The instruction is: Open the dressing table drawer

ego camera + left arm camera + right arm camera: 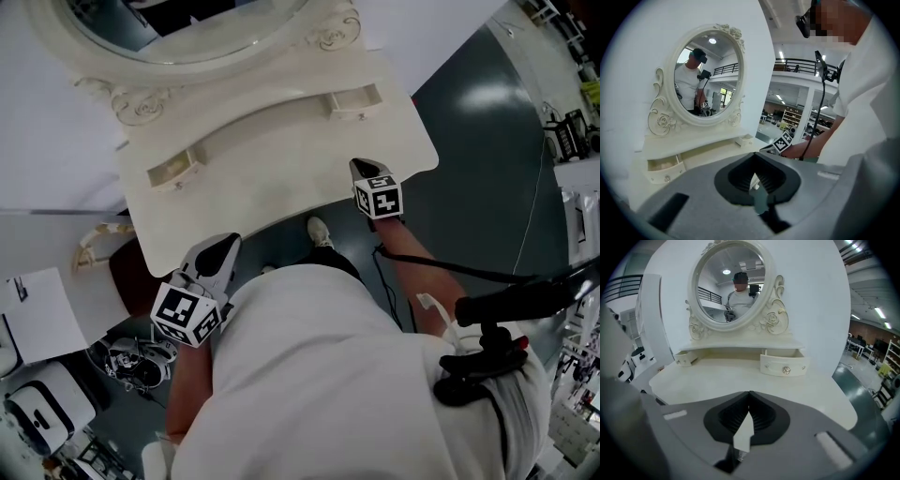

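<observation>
The cream dressing table (281,183) stands against the white wall under its oval mirror (178,28). Its two small drawers both stand pulled out. In the right gripper view the right drawer (783,365) shows its knob front and the left drawer (684,358) sits at the shelf's far end. My right gripper (750,395) is shut and empty, over the tabletop's front right edge (361,167), well short of the right drawer (354,100). My left gripper (754,158) is shut and empty too, at the table's front left corner (223,246), back from the left drawer (663,168).
A brown stool (127,272) sits by the table's left corner. A white case (37,314) and shoes (131,361) lie on the floor at the left. Dark green floor (487,122) opens to the right. A black cable (450,270) runs from my right arm.
</observation>
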`<state>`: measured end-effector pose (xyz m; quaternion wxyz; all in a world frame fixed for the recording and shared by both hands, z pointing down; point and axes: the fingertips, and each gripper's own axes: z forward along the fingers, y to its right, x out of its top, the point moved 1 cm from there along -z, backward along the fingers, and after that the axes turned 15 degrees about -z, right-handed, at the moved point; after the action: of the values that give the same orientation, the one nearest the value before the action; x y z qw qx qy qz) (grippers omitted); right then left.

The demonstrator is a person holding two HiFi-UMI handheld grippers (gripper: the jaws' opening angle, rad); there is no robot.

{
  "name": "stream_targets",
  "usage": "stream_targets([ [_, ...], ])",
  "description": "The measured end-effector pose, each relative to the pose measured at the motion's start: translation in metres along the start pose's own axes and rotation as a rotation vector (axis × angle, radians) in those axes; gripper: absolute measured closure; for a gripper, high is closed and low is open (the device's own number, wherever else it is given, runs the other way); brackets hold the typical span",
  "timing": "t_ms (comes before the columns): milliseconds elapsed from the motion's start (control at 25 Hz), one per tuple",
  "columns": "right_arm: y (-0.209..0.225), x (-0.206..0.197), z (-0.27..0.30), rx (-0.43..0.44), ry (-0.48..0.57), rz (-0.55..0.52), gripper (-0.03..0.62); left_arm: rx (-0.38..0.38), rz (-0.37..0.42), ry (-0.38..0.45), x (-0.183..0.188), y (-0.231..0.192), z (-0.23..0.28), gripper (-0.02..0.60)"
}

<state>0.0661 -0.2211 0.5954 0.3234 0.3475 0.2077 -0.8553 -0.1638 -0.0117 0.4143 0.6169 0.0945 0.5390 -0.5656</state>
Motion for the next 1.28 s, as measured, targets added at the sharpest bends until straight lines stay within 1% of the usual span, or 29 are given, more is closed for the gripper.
stream_targets([
  [440, -0.107, 0.015, -0.051, 0.103, 0.056, -0.063, 0.592, -0.027, -0.004, -0.018, -0.041, -0.008, -0.054, 0.580],
  [640, -0.145, 0.022, -0.073, 0.129, 0.083, -0.107, 0.592, -0.039, -0.005, -0.023, -0.057, -0.006, -0.072, 0.580],
  [960, -0.185, 0.027, -0.091, 0.155, 0.112, -0.152, 0.592, -0.028, -0.013, -0.030, -0.079, -0.011, -0.094, 0.580],
  [1280, -0.203, 0.026, -0.104, 0.159, 0.120, -0.167, 0.593, -0.024, -0.018, -0.028, -0.092, -0.012, -0.106, 0.580],
])
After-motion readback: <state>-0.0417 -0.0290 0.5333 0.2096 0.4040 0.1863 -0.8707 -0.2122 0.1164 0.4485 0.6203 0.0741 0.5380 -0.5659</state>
